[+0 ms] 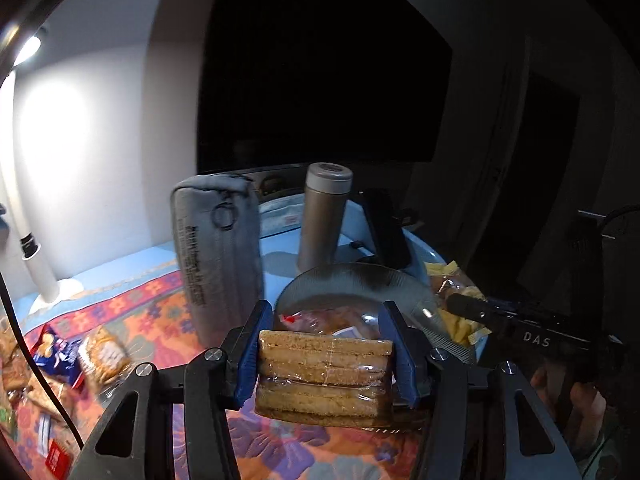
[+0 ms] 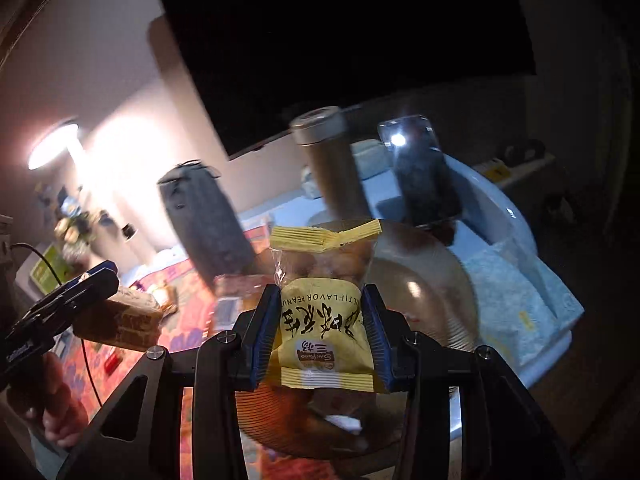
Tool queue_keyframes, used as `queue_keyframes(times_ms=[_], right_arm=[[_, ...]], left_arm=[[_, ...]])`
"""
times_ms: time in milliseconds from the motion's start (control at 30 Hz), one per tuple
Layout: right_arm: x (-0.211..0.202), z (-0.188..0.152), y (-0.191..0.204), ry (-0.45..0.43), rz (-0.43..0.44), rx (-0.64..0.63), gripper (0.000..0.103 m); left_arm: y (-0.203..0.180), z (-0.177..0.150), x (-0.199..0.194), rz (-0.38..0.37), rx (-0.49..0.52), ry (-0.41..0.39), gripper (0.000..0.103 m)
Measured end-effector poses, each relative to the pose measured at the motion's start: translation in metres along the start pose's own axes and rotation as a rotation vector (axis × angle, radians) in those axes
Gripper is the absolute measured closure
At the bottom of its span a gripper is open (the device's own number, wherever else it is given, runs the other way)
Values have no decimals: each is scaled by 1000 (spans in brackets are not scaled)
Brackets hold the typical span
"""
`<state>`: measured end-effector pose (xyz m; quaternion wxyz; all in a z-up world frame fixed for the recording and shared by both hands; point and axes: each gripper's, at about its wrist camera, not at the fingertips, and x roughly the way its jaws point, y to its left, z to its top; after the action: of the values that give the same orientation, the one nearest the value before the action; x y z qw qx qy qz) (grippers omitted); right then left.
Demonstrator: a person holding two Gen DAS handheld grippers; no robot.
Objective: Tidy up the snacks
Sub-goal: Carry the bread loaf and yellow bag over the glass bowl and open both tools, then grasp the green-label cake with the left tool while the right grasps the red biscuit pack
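My left gripper point(image 1: 326, 344) is shut on a clear-wrapped pack of brown biscuits point(image 1: 324, 376), held above the patterned cloth just in front of a ribbed glass bowl point(image 1: 352, 284). A wrapped snack point(image 1: 320, 318) lies in that bowl. My right gripper point(image 2: 320, 324) is shut on a yellow peanut packet point(image 2: 326, 312), held over the same glass bowl point(image 2: 432, 292). The left gripper with its biscuit pack point(image 2: 120, 322) shows at the left of the right wrist view. The right gripper's body point(image 1: 532, 332) shows at the right of the left wrist view.
A grey pouch point(image 1: 216, 256) and a metal flask point(image 1: 322, 220) stand behind the bowl. A dark phone point(image 1: 386, 228) leans at the back. Several snack packets point(image 1: 76, 356) lie on the cloth at left, yellow packets point(image 1: 452, 280) right of the bowl. A lamp point(image 2: 52, 148) shines at left.
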<state>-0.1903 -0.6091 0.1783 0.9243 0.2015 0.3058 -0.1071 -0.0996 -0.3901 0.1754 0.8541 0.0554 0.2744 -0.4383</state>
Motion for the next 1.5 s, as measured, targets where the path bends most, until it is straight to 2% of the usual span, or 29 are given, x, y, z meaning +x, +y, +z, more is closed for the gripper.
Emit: queue_keyframes(times_ms=[133,300,333,433,600,800,1100,1300,1500], right_arm=[[7,2,-22,8,-45,39,63],[21,3,-29,36,-64,33,61],[24,3,-30,46,-65,35,59],[22,1,-34,36,-62,45,44],[15,-2,-33,30,-50,43,44],[10,-4,-7,34,-10,4,44],[7,-16,65,64,83,-127,44],[20,-28,114,116,160,-202,44],[43,-44,168,188,235,-275,44]], left_arm=[[-28,13,36,-73,7,22,50],[-44,21,70,-148,-4,43,50],[-44,22,77,-149,-12,54,49],[-39,20,88,-134,-43,82,33],[-21,14,77,-134,-89,71,33],[4,3,41,-107,-113,39,33],[47,-25,-16,-37,-146,-2,33],[91,-49,-72,87,-150,-38,33],[165,-77,-144,258,-235,-93,33]])
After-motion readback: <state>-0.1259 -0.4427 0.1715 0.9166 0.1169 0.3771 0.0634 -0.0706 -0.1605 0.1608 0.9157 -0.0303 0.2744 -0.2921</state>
